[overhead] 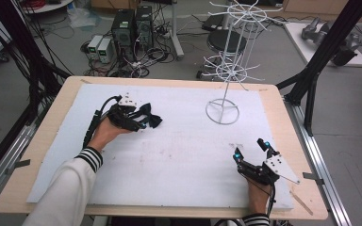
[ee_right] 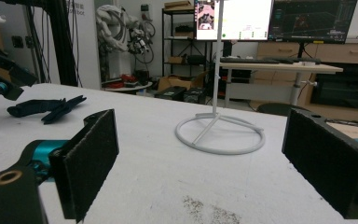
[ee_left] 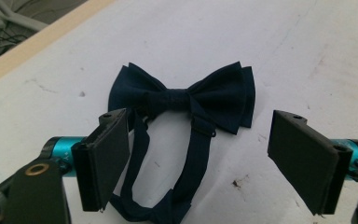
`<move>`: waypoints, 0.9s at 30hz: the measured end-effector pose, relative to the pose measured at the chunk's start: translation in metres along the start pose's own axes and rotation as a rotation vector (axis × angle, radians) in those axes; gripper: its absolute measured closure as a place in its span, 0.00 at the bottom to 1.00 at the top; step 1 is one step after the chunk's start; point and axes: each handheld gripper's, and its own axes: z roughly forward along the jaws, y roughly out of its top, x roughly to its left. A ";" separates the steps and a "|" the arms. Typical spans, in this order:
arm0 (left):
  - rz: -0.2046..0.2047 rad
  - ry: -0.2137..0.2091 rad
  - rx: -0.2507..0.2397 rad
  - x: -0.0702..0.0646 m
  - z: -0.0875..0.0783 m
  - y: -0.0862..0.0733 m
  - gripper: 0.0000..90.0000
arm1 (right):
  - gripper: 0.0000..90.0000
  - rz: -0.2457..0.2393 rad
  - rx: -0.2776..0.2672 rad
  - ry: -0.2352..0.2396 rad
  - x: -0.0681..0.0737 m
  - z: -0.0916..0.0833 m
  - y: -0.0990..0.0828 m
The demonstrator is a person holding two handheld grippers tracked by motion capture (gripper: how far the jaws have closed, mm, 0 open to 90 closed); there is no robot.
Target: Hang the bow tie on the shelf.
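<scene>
A dark navy bow tie (ee_left: pixel 186 98) with its looped neck strap (ee_left: pixel 191 163) lies flat on the white foam sheet (overhead: pixel 179 146). In the high view the bow tie (overhead: pixel 152 118) sits left of centre, just in front of my left gripper (overhead: pixel 139 120). My left gripper (ee_left: pixel 200 158) is open, its jaws standing either side of the strap and touching nothing. A white wire display stand (overhead: pixel 222 111) rises at the back right. My right gripper (overhead: pixel 250 148) rests open near the front right, facing the stand's ring base (ee_right: pixel 220 133).
The wooden table (overhead: pixel 47 117) edges the foam sheet on all sides. Black frame posts (overhead: pixel 320 61) stand at the right. Computers and cables (overhead: pixel 132 28) lie on the floor beyond the table. Far off in the right gripper view are monitors (ee_right: pixel 275 18) and a desk.
</scene>
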 end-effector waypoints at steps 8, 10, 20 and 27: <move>0.020 -0.025 0.091 0.001 0.013 0.007 0.27 | 0.11 0.002 -0.001 0.000 0.000 0.000 0.000; 0.032 -0.028 0.120 0.001 0.016 0.009 0.28 | 0.11 0.002 -0.001 0.000 0.000 0.000 0.000; 0.041 -0.055 0.199 0.002 0.025 0.015 0.38 | 0.11 0.002 -0.001 0.000 0.000 0.000 0.000; 0.044 -0.047 0.247 0.004 0.030 0.017 0.49 | 0.11 0.005 -0.001 0.000 0.000 0.000 0.000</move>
